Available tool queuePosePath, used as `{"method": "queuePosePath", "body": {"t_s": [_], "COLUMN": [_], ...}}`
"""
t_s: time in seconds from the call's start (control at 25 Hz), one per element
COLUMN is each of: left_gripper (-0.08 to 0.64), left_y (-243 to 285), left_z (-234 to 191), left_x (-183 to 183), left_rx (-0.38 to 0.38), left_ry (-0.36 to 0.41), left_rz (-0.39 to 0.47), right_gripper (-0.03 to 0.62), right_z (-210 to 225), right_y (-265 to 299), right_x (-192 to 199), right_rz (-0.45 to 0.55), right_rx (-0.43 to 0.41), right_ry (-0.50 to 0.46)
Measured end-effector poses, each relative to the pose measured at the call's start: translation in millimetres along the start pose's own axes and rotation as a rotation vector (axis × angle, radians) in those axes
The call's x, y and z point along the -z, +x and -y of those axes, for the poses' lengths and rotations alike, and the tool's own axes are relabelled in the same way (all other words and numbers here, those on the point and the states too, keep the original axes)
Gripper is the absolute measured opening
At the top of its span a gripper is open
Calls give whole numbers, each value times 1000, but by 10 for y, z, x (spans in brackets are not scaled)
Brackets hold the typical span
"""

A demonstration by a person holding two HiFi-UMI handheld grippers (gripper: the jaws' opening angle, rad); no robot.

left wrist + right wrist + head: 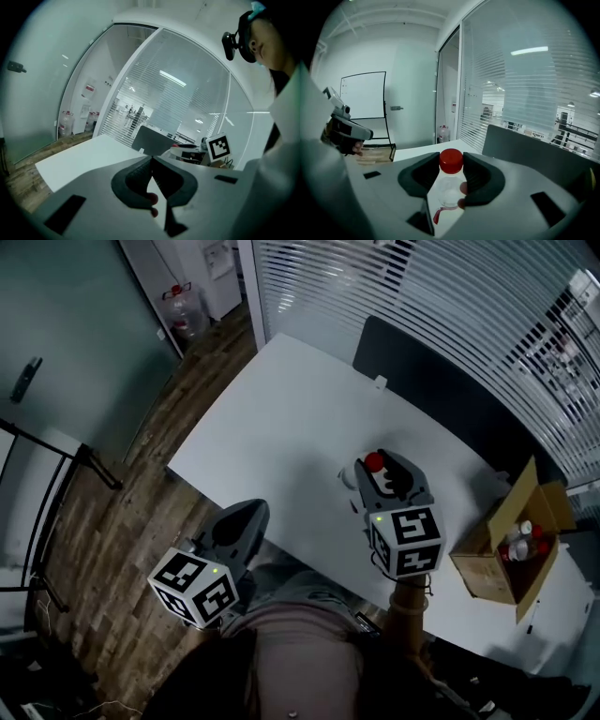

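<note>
1 red-capped bottle (450,174) is clamped by the right gripper (377,468) over the table (281,418), seemingly not yet set down; the left gripper (152,158) is closed on nothing.

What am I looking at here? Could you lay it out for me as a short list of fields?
Right gripper: shut on a clear bottle with a red cap, over the white table
Left gripper: shut, nothing between its jaws, by the table's near edge
Also on table: open cardboard box holding more red-capped bottles
Setting: office with glass walls and blinds
</note>
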State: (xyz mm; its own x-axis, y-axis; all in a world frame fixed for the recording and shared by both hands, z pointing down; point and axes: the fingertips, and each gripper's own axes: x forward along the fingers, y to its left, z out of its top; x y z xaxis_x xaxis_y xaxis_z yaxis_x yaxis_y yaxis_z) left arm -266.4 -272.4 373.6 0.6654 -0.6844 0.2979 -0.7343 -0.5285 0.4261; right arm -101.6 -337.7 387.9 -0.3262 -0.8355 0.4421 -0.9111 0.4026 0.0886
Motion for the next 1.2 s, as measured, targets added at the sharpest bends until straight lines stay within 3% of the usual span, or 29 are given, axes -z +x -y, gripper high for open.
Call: {"method": "queuePosePath", "body": {"t_s": [0.2,0.44,0.64,1.2], "left_gripper": [9,9,9,9], "left_y": [-96,-94,-71,70], "left_z": [-204,-348,-464,-707], "left_x": [-66,-55,-50,-104], "left_rx": [-65,-89,-92,-107], "left_ry": [-22,-35,-37,-46], "left_rz": [4,20,35,16], "right_gripper": [172,172,172,172], "right_z": [-216,-403,-472,-519], "right_y": [294,519,713,1046], "right_x": [-42,-30,68,230], "right_rz": [5,-1,-35,-92], "right_rx": [-68,-125,-137,-165], "right_ry": [-5,-28,-67,-58]}}
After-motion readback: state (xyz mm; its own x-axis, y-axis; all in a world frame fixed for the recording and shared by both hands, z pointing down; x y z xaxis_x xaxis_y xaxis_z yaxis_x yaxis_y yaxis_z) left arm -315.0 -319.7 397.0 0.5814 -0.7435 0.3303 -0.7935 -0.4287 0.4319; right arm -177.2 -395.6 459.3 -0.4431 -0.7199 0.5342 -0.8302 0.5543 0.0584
